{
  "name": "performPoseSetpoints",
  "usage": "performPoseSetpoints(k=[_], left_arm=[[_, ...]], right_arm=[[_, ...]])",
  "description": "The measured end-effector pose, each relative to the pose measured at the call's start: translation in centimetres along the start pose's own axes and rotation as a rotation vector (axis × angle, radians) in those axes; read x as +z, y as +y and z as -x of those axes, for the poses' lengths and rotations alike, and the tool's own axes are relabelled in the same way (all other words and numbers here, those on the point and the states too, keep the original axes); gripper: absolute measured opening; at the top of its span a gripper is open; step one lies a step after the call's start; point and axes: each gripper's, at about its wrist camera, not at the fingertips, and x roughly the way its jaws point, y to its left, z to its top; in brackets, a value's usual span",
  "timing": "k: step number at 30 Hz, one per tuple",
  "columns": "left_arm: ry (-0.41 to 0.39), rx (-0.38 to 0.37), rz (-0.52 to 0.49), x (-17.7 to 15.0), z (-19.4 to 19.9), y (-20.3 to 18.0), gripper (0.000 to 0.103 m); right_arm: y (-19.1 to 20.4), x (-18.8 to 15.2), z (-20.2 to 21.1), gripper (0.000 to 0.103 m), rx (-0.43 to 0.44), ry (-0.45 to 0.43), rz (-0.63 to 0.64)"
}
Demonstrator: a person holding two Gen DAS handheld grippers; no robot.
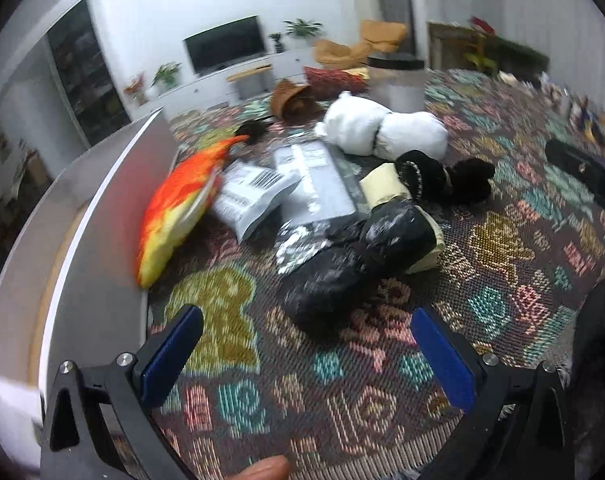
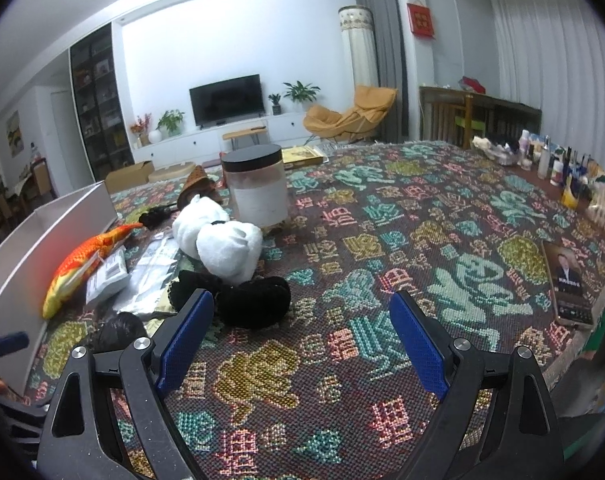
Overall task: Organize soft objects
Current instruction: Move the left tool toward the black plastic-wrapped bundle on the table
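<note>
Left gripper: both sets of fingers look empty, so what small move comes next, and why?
Probably ease the left gripper forward onto the black bag. Its jaws are open and empty, and the bag lies directly ahead, nearest. The right gripper is also open over bare cloth.

A patterned woven cloth [image 2: 382,240] bears a white bundle [image 2: 218,236], black plush [image 2: 254,304], an orange fish cushion [image 2: 86,260], grey mailers [image 1: 286,188] and a jar [image 2: 256,188].
</note>
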Motion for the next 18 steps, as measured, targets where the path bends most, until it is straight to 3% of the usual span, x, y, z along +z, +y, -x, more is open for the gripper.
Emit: performPoseSetpoints(k=[5,9,18], left_arm=[[0.002,0.000,-0.105,2.0,-2.8,-1.8,0.103],[0.053,-0.023,-0.094,3.0,-4.6,-1.6,0.103],[0.053,-0.014,-0.125,3.7,-5.5,-2.2,0.103]], right_arm=[[0.0,0.0,0.0,0.091,0.001,0.002,-0.003],[-0.5,0.0,-0.2,0.091,0.005,0.009,-0.023],[-0.7,0.1,-0.6,0.091,0.007,0.021,-0.031]])
